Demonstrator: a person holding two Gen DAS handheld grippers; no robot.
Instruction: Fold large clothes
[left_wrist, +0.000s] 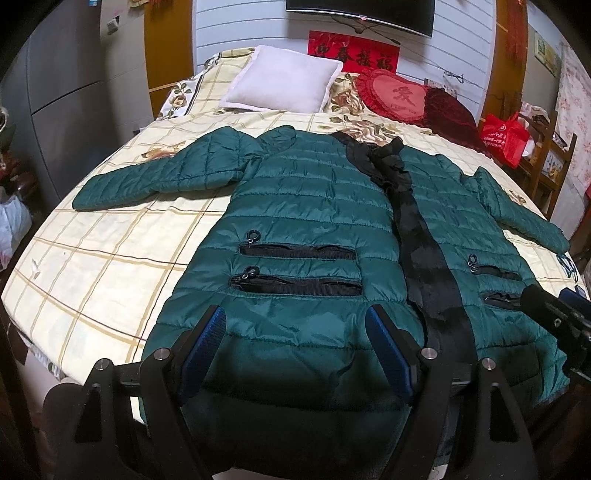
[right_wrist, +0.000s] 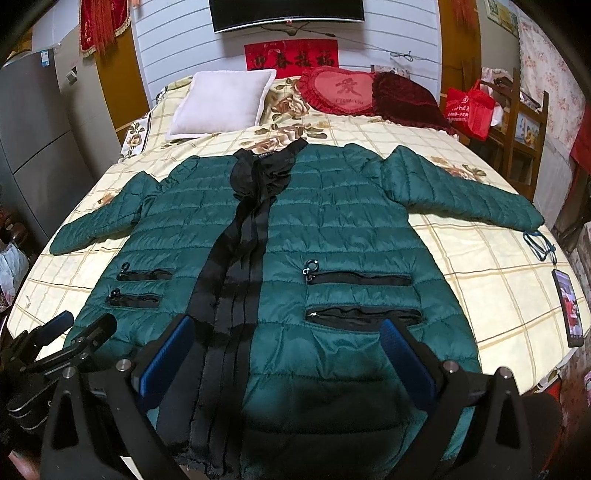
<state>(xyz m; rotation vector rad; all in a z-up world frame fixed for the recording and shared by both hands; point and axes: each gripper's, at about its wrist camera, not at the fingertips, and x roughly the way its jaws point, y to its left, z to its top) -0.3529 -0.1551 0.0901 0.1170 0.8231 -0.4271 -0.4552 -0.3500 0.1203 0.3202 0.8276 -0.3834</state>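
Observation:
A dark green quilted jacket (left_wrist: 303, 206) lies flat and face up on the bed, sleeves spread out, with a black front strip and zip pockets. It also shows in the right wrist view (right_wrist: 332, 229). My left gripper (left_wrist: 297, 325) is open and empty, hovering over the hem of the jacket's left half. My right gripper (right_wrist: 288, 339) is open and empty over the hem near the black strip (right_wrist: 236, 280). The right gripper's tip shows at the right edge of the left wrist view (left_wrist: 554, 317); the left gripper shows at the lower left of the right wrist view (right_wrist: 74, 332).
The bed (left_wrist: 96, 258) has a cream checked floral sheet. A white pillow (left_wrist: 280, 79) and red cushions (left_wrist: 402, 96) lie at its head. A phone (right_wrist: 569, 306) and a blue cord (right_wrist: 539, 243) lie on the bed's right side. A red bag (right_wrist: 469, 107) and a wooden chair stand to the right.

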